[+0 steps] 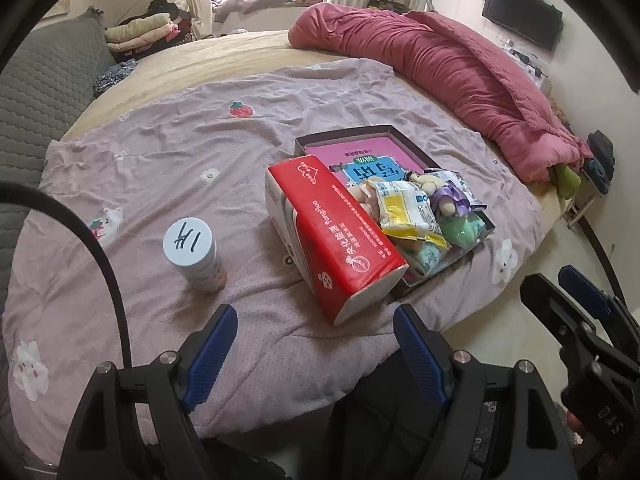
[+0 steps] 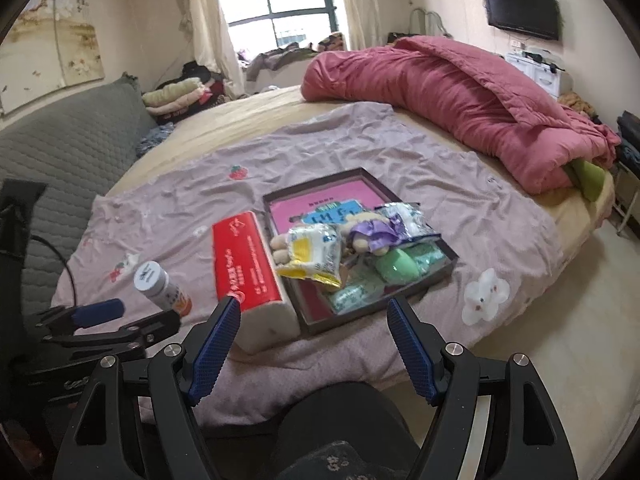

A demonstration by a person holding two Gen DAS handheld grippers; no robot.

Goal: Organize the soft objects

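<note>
Both sets of tongs hang over the near edge of the bed, spread wide with nothing between their blue pads. The left tongs (image 1: 314, 326) point down at the mauve blanket (image 1: 160, 152), with the red tissue pack (image 1: 336, 236) just ahead of them. The right tongs (image 2: 314, 318) hover over the same edge, a little to the right, and the near end of the tissue pack sits just past their left pad.

The soft things are gathered in a shallow dark box (image 2: 404, 196) lying on the blanket near the middle of the bed. Inside it a pink booklet (image 2: 296, 206) lies flat at the far end, and piled on the near half are a yellow-and-white packet (image 2: 314, 256), a small plush doll in purple (image 2: 370, 236), a green soft lump (image 2: 398, 266) and some crinkly wrapped packs. The red tissue pack leans against the box's left side, its near end resting on the blanket.

A white-capped bottle (image 1: 194, 252) stands alone on the blanket, well to the left of the box. A rolled pink quilt (image 2: 460, 96) lies along the far right of the bed.
</note>
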